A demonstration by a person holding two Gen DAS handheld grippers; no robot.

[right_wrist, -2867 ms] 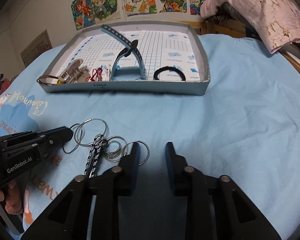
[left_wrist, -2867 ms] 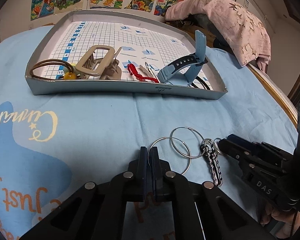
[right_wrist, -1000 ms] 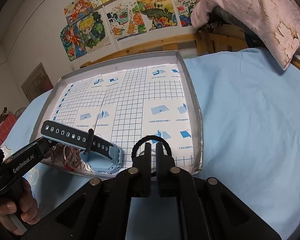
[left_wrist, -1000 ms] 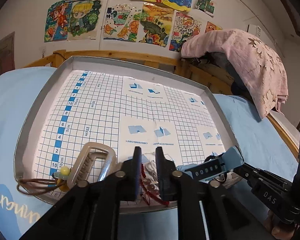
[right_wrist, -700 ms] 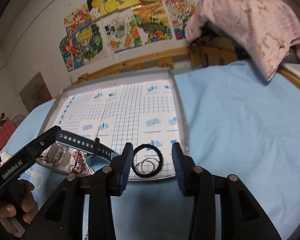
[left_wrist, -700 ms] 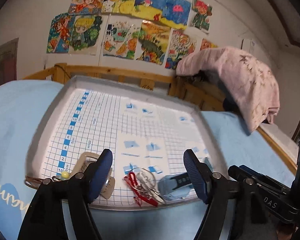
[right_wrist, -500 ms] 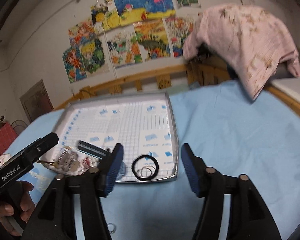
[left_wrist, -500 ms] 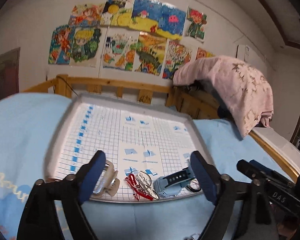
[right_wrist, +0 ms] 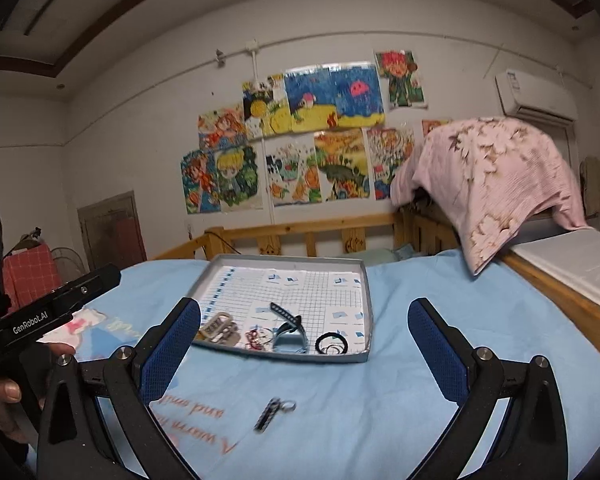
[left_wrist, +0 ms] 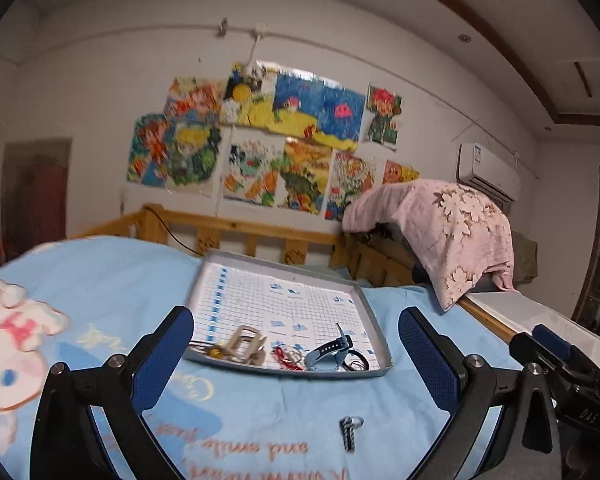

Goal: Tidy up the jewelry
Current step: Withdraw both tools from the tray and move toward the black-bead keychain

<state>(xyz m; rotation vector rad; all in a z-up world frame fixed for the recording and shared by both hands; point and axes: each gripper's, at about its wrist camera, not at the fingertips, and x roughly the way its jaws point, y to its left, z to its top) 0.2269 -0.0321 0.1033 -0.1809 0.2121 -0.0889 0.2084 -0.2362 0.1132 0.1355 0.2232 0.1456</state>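
Both tongs, left (left_wrist: 296, 356) and right (right_wrist: 304, 344), are now hanging wide apart and empty, pulled back from the gray tray (left_wrist: 288, 370) where the thin rings (left_wrist: 292, 354) were just dropped, so only the braided metal keychain (left_wrist: 350, 434) is lying alone on the soft blue bed (right_wrist: 440, 340), near us.

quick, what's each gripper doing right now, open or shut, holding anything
Left gripper: open wide, holding nothing, raised above the blue bedsheet.
Right gripper: open wide, holding nothing, also up off the bedsheet.
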